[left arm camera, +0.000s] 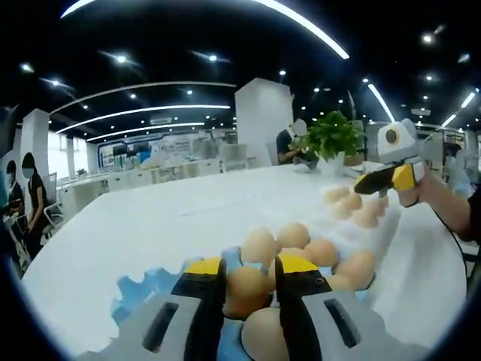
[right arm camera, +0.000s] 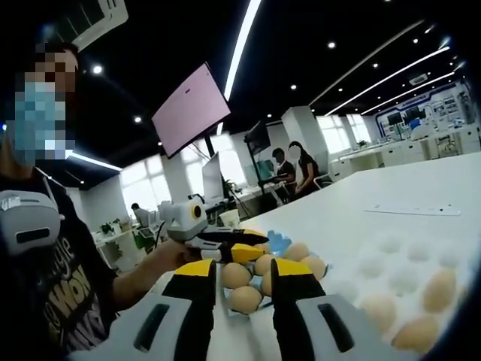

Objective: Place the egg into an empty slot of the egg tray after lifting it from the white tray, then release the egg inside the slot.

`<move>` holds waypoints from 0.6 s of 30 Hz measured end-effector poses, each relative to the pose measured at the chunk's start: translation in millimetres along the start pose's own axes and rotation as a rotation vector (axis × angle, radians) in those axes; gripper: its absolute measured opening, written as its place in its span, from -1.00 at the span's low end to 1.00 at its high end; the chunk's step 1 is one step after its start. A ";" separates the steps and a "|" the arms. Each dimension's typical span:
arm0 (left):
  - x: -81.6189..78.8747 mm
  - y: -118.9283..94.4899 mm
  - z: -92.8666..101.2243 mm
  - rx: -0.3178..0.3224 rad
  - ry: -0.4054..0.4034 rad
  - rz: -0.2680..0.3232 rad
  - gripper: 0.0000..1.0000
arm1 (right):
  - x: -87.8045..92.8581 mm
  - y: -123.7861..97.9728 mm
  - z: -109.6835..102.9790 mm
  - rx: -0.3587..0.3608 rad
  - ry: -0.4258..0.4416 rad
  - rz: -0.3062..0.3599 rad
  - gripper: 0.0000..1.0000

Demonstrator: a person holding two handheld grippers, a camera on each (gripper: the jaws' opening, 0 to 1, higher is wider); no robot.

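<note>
A: Left tongs (left arm camera: 249,280) clamped on an egg (left arm camera: 248,289) just over the blue tray (left arm camera: 139,289) — squeeze harder and it cracks, or it bumps a neighbour going down.

B: Right tongs (right arm camera: 242,280) are spread, holding nothing — white tray (right arm camera: 391,263) beside them.

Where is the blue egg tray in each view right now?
Left gripper view: blue egg tray at the bottom, left of centre, running under this view's own jaws and the egg between them.
Right gripper view: its blue edge sits just below centre, above this view's jaws.
Shared landmark: the white tray beside it.
</note>
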State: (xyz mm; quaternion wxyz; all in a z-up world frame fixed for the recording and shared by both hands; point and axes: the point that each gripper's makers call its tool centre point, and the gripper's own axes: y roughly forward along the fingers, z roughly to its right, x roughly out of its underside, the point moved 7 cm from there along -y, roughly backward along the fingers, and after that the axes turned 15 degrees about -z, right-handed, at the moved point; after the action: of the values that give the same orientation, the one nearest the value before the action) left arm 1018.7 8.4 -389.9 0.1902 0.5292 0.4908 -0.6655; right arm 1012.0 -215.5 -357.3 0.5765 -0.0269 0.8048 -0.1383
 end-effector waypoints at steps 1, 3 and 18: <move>0.4 -0.5 -0.4 0.001 -0.005 0.002 -0.48 | 0.1 -0.1 0.1 0.001 -0.001 -0.001 -0.40; 1.4 -1.1 -1.0 0.006 -0.014 0.005 -0.48 | 0.3 0.2 0.7 0.000 0.002 0.000 -0.40; -2.4 -6.2 4.4 0.000 0.018 0.015 -0.27 | -7.0 -25.5 11.6 0.065 -0.016 0.027 -0.38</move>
State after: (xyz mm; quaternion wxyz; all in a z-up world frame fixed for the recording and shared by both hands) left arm 1012.5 6.8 -385.1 0.1908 0.5386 0.4886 -0.6594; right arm 1022.2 -240.8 -347.8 0.5855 0.0018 0.7954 -0.1564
